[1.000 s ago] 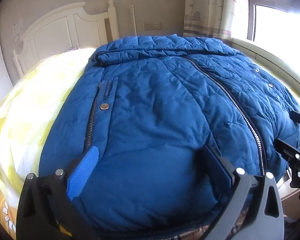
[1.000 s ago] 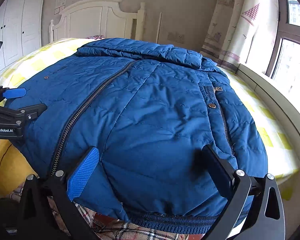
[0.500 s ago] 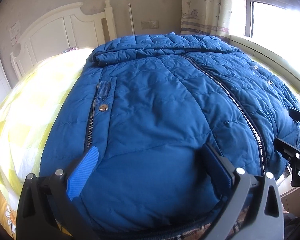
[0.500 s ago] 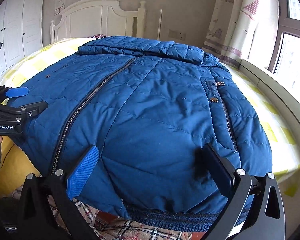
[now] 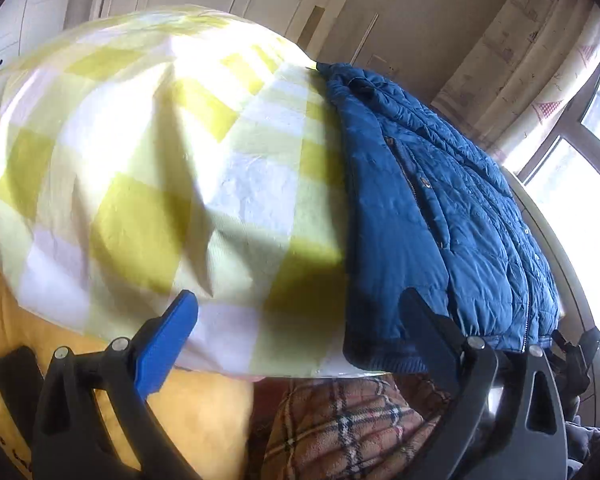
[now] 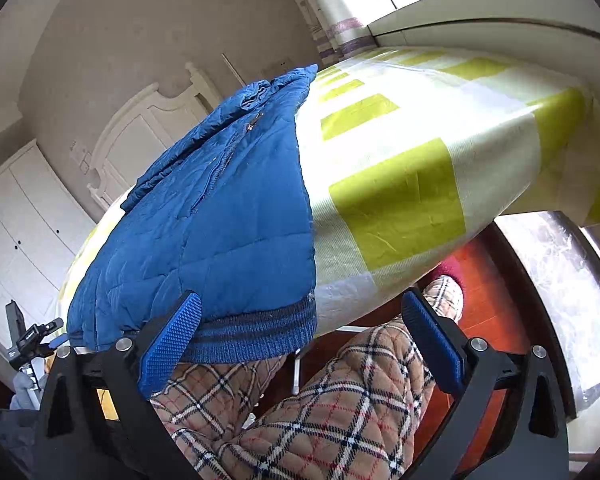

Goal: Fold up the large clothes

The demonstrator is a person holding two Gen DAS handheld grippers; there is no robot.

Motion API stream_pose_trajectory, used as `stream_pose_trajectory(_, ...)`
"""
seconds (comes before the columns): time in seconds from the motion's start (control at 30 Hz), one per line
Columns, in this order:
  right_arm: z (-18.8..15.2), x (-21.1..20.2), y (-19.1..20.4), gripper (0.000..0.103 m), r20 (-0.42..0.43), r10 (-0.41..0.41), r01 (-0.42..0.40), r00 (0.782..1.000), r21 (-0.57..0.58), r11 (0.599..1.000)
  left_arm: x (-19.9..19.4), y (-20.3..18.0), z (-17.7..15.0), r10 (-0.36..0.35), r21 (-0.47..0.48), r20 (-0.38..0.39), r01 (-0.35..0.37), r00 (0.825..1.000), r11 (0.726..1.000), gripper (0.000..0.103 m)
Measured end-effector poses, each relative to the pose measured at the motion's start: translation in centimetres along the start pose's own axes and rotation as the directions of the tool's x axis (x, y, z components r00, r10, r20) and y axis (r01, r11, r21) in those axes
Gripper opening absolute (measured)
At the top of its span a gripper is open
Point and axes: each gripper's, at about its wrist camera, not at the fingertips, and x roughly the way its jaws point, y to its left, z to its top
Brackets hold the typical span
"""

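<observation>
On the bed, a blue quilted jacket [image 5: 432,216] is lying flat over a yellow-and-white checked bedspread [image 5: 148,168], its ribbed knit hem [image 6: 252,336] hanging just past the foot edge of the mattress. A zipped pocket with a snap is showing on each side panel. The left gripper [image 5: 296,344] is hovering at the jacket's left bottom corner with its fingers spread wide and holding nothing; the blue pad [image 5: 166,344] is sitting over bare bedspread while the dark opposite finger [image 5: 428,332] is lying in front of the jacket's hem corner. The right gripper [image 6: 300,340] is likewise standing released at the other bottom corner: its left pad [image 6: 172,340] is overlapping the ribbed hem, whether touching or not cannot be told, and its right pad [image 6: 432,340] is hanging clear of the bed, past the mattress corner. Below both grippers, the person's plaid quilted trousers [image 6: 320,408] are showing, with a plaid slipper [image 6: 444,296] on a reddish wooden floor [image 6: 488,304]. Beyond the bed, a white headboard [image 6: 140,140] is standing against a beige wall, with white wardrobe doors [image 6: 24,232] to one side and a patterned curtain [image 5: 532,64] beside a bright window [image 5: 580,184].
</observation>
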Motion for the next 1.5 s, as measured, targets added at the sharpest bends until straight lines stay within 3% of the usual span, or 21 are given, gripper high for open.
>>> stream_pose_trajectory(0.1, -0.5, 1.4, -1.0, 0.091, 0.009, 0.142, -0.142, 0.99, 0.011, 0.99, 1.0, 0.9, -0.9, -0.135, -0.082, -0.013, 0.134, 0.991, 0.988, 0.099)
stream_pose_trajectory(0.2, 0.1, 2.0, -0.3, 0.065, 0.025, 0.251, -0.251, 0.968, -0.002, 0.968, 1.5, 0.0, -1.1, -0.198, -0.08, -0.016, 0.197, 0.98, 0.977, 0.099)
stream_pose_trajectory(0.33, 0.2, 1.3, 1.5, 0.056, 0.018, 0.242, -0.241, 0.97, -0.07, 0.968, 0.9, -1.8, -1.2, -0.272, -0.041, -0.004, 0.272, 0.962, 0.962, 0.088)
stream_pose_trajectory(0.37, 0.0, 0.6, 1.7, 0.052, 0.026, 0.254, -0.252, 0.967, -0.072, 0.965, 0.8, -2.2, -1.1, -0.284, -0.031, -0.005, 0.284, 0.959, 0.958, 0.082)
stream_pose_trajectory(0.47, -0.1, -1.3, 1.7, 0.048, 0.077, 0.317, -0.313, 0.945, -0.064, 0.948, 1.0, -3.0, -0.9, -0.29, -0.01, -0.011, 0.29, 0.957, 0.957, 0.079)
stream_pose_trajectory(0.73, 0.2, -0.7, 1.7, 0.048, 0.093, 0.344, -0.344, 0.934, -0.015, 0.939, 3.1, -1.7, -0.5, -0.319, -0.089, -0.015, 0.316, 0.948, 0.944, 0.079)
stream_pose_trajectory(0.77, 0.2, -0.6, 1.7, 0.048, 0.092, 0.341, -0.341, 0.936, -0.012, 0.94, 3.4, -1.9, -0.7, -0.35, -0.094, -0.03, 0.346, 0.936, 0.934, 0.064)
stream_pose_trajectory(0.87, 0.0, -0.5, 1.6, 0.048, 0.085, 0.329, -0.33, 0.941, -0.003, 0.944, 3.1, -3.1, -1.2, -0.356, -0.052, -0.04, 0.354, 0.934, 0.934, 0.043)
stream_pose_trajectory(0.9, 0.0, -0.6, 1.7, 0.048, 0.086, 0.328, -0.329, 0.941, -0.004, 0.944, 2.8, -3.2, -1.2, -0.37, -0.05, -0.037, 0.368, 0.928, 0.928, 0.041)
stream_pose_trajectory(1.0, 0.2, -0.7, 2.0, 0.048, 0.089, 0.328, -0.329, 0.94, -0.006, 0.944, 2.5, -2.5, -1.0, -0.384, -0.07, -0.03, 0.381, 0.923, 0.922, 0.041)
stream_pose_trajectory(1.13, 0.6, 0.0, 2.0, 0.05, 0.092, 0.291, -0.294, 0.952, 0.022, 0.956, 4.2, -1.7, -1.1, -0.403, -0.149, -0.064, 0.391, 0.913, 0.908, 0.062)
stream_pose_trajectory(1.2, 0.5, 0.1, 2.4, 0.05, 0.108, 0.267, -0.27, 0.958, 0.012, 0.963, 4.7, -2.3, -1.2, -0.39, -0.147, -0.075, 0.377, 0.918, 0.915, 0.06)
stream_pose_trajectory(1.33, 0.2, -0.4, 3.2, 0.023, 0.126, 0.212, -0.208, 0.969, -0.049, 0.977, 3.5, -3.3, -1.2, -0.397, -0.103, -0.043, 0.391, 0.917, 0.914, 0.027)
stream_pose_trajectory(1.43, -0.1, -1.9, 4.1, 0.017, 0.17, 0.229, -0.219, 0.958, -0.08, 0.973, 0.7, -4.2, -1.2, -0.411, -0.051, 0.014, 0.411, 0.911, 0.91, 0.02)
stream_pose_trajectory(1.5, -0.2, -3.3, 5.0, 0.015, 0.181, 0.244, -0.226, 0.953, -0.114, 0.967, -1.8, -4.7, -1.2, -0.437, -0.019, 0.043, 0.438, 0.898, 0.899, 0.016)
